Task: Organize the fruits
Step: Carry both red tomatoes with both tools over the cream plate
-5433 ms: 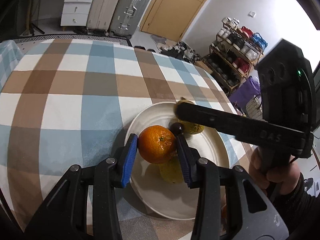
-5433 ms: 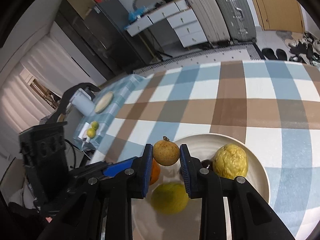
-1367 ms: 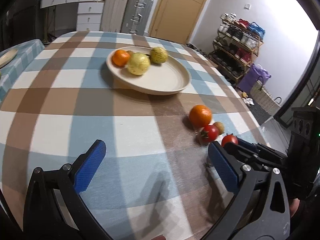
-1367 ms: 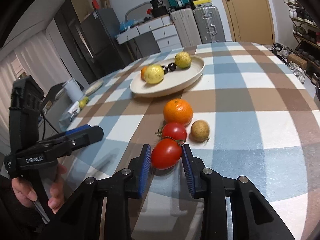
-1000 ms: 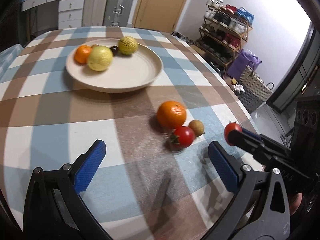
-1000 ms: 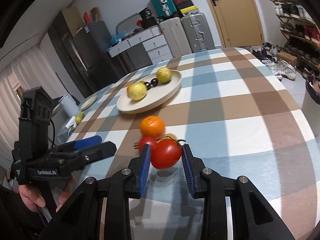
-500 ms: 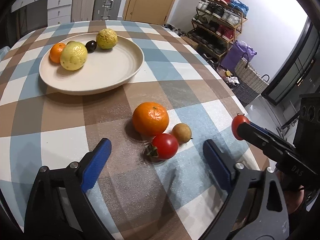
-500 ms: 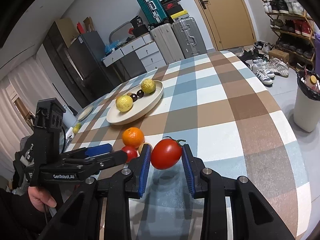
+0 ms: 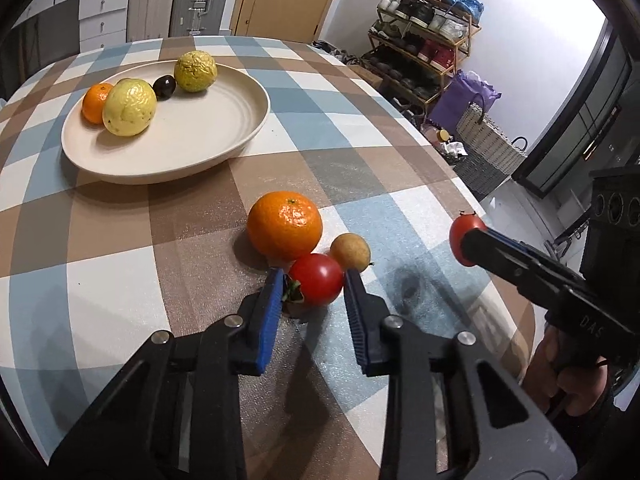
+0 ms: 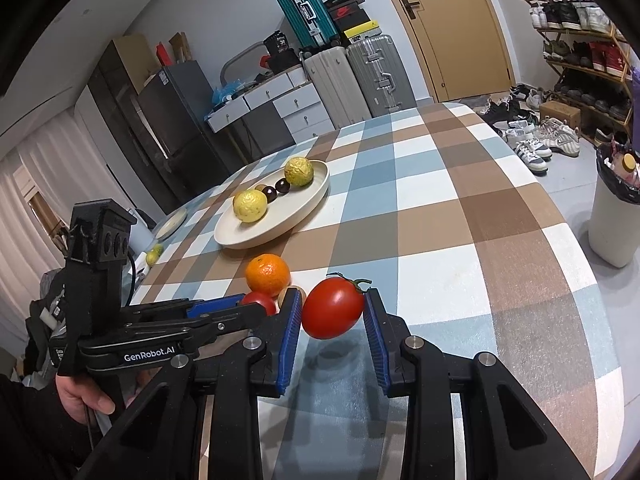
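On the checked tablecloth a small red tomato (image 9: 318,282) lies between the blue pads of my left gripper (image 9: 311,280), whose jaws are closing and touch it on both sides. An orange (image 9: 285,225) and a small brown fruit (image 9: 350,251) sit just beyond it. My right gripper (image 10: 332,312) is shut on a larger tomato (image 10: 334,308), held clear of the cloth, to the right of the left gripper. A cream plate (image 9: 208,132) further back holds a small orange (image 9: 95,98), two yellow fruits and a dark plum (image 9: 164,86).
The round table's edge curves close on the right, with a white bin (image 10: 614,216), a shoe rack (image 9: 424,40) and a basket on the floor beyond. Bare cloth lies between the plate and the loose fruit. A hand (image 10: 80,396) grips the left handle.
My left jaws went from wide open to closed around the small tomato as that gripper came in over the loose fruit. The right gripper lifted its tomato off the cloth, then held still.
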